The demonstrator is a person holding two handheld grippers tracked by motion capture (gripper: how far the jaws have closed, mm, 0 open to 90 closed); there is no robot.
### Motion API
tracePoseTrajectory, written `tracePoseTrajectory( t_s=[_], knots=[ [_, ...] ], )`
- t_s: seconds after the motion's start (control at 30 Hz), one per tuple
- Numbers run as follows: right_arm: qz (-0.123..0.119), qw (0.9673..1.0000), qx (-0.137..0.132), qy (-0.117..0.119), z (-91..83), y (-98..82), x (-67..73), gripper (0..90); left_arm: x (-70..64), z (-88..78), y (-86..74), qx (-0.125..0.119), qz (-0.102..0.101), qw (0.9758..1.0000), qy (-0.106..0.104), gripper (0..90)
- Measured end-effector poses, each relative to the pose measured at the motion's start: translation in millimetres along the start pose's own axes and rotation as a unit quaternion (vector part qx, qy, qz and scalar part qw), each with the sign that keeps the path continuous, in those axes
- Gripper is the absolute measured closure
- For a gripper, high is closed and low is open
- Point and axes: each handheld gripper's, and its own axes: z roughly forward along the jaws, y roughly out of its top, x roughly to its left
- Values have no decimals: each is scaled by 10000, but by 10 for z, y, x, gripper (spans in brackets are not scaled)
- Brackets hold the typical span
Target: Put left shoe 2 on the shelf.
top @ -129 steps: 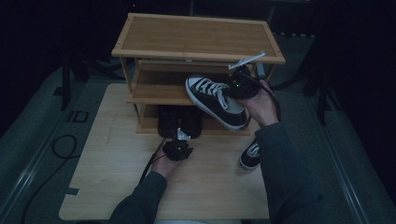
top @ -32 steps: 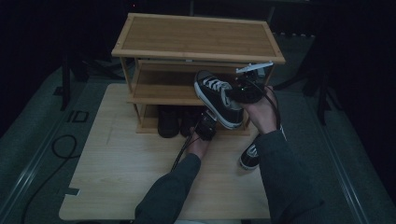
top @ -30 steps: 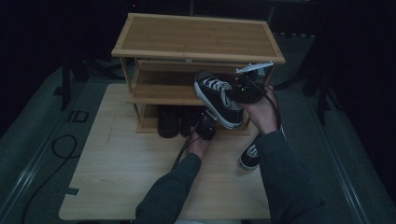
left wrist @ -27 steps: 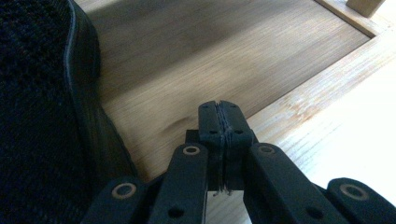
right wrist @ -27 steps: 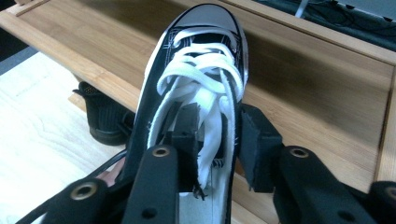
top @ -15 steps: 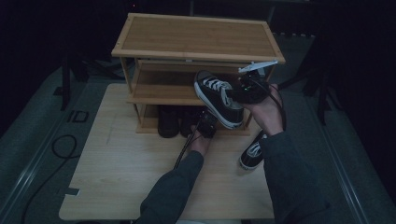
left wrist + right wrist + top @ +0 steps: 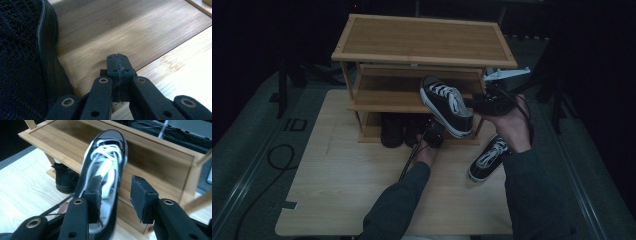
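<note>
- I hold a two-jaw tool in each hand at a pale wooden desk [image 7: 337,190], facing a three-tier bamboo shoe rack [image 7: 422,40] at twelve o'clock.
- My right tool [image 7: 116,200] has just been opening. Its jaws stand spread, with a gap between the pads. One jaw sits inside the collar of the black-and-white sneaker [image 7: 446,104] and the other outside it, neither pressing.
- The sneaker rests tilted on the front edge of the middle shelf [image 7: 382,97], toe pointing into the rack and heel hanging out toward me. I judge I am letting go of it here so it can be pushed fully in.
- My left tool [image 7: 117,65] is pressed together with nothing between its jaws. It lies low at the rack's bottom tier, under the sneaker's heel, probably to steady or nudge things there.
- Just beside it, at its nine o'clock, sits a dark mesh shoe [image 7: 22,62], one of a black pair [image 7: 399,131] already stored on the lowest tier.
- The matching sneaker [image 7: 488,159] lies on the desk at four o'clock from the rack, waiting near my right forearm.
</note>
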Motion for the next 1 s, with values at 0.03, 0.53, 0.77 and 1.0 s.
tracePoseTrajectory(
  t_s=[0.03,0.53,0.77,1.0],
  knots=[
    [17,10000,5,-19,-19,-18,-21,621,0,0,0,0,0,10000,0,900],
    [69,9992,365,-108,-13,-230,-186,777,0,0,0,1,-9,10000,-6,900],
    [64,9989,456,-76,27,-309,-200,811,-1,0,-2,-5,0,10000,6,900],
    [129,9985,532,4,113,-437,-225,814,-2,0,-2,-5,-14,10000,10,900]
  ],
)
